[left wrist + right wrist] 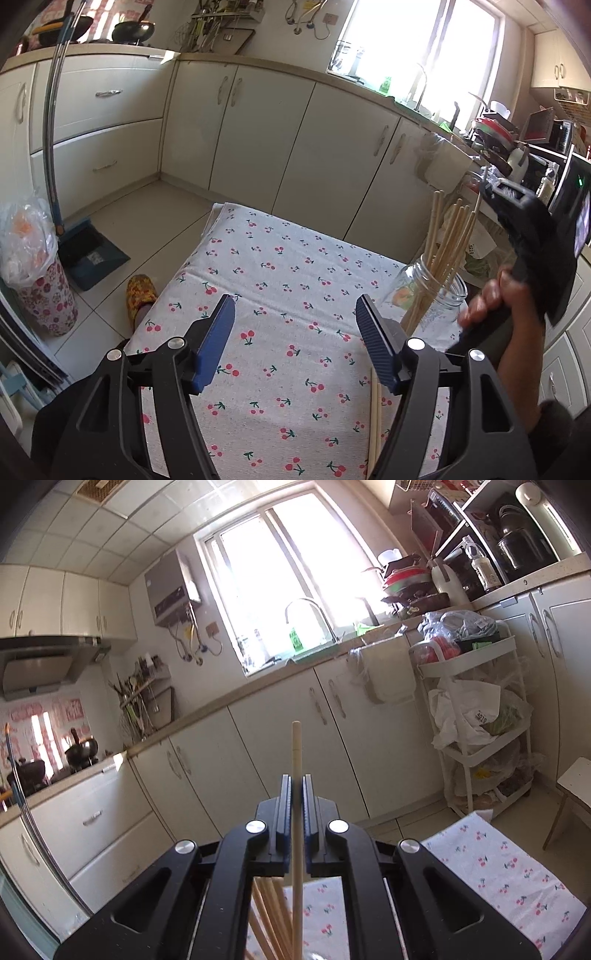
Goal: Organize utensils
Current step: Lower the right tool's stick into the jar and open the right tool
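**Chopstick gripped above jar in kitchen**

A single chopstick was clamped upright between the closed jaws of the right gripper, above the bundle standing in a glass jar. The jar was seen at three o'clock on the cherry-print cloth. The left gripper was held wide and empty, loose chopsticks lying at five o'clock.

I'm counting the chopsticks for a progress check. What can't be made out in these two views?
- Loose chopsticks on the cloth, left wrist view: the left tongs and the bottom edge hide part of them, so the count is unsure.
- Chopsticks in the jar, left wrist view: they overlap; the count is unclear.
- Held chopstick, right wrist view: its lower end leaves the frame beneath the right tongs.
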